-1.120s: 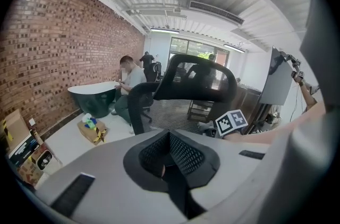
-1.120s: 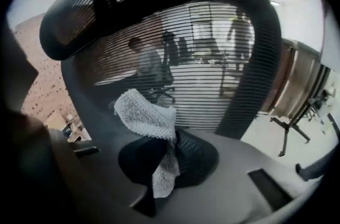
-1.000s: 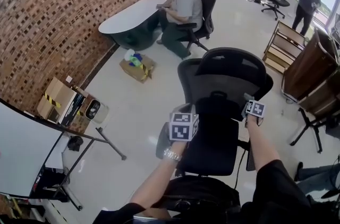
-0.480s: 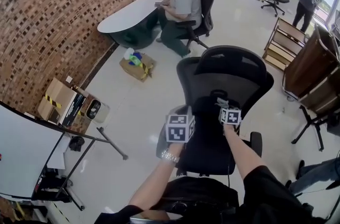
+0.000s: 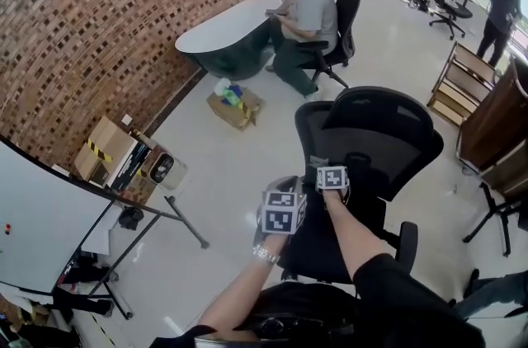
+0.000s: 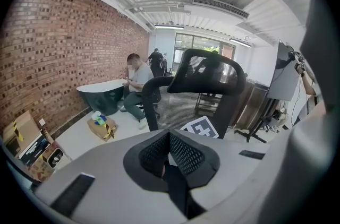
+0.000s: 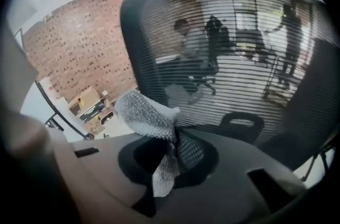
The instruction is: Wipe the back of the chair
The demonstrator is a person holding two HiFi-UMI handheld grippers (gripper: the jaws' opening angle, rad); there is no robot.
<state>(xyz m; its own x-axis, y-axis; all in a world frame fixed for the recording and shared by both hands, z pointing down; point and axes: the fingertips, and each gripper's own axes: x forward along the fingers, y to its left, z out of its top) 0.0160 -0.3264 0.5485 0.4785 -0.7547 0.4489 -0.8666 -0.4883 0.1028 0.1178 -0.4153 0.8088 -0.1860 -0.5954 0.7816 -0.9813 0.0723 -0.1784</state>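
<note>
Nearest the camera, both forearms reach forward and up from the bottom of the head view: the left one bare with a bracelet [image 5: 266, 254] at the wrist, the right one bare below a dark sleeve [image 5: 388, 289] and stretched a little further out. The left gripper [image 5: 284, 210] hangs low beside the seat of the chair [image 5: 375, 132]; in its own view its black mesh pads [image 6: 183, 154] meet at the tips with nothing between them. Just beyond and to its right, the right gripper [image 5: 331, 176] is held against the lower left part of the chair's back. Its jaws are pinched together on a grey-white knitted cloth [image 7: 146, 111], which bunches up above the pads and hangs down in a strip below them, right in front of the black mesh backrest [image 7: 228, 53]. Past the chair, a cardboard box [image 5: 235, 107] lies on the pale floor. Farther off, a seated person [image 5: 305, 16] bends over a rounded table [image 5: 219, 29] by the brick wall [image 5: 107, 25], and another person [image 5: 499, 0] stands at the far right.
</note>
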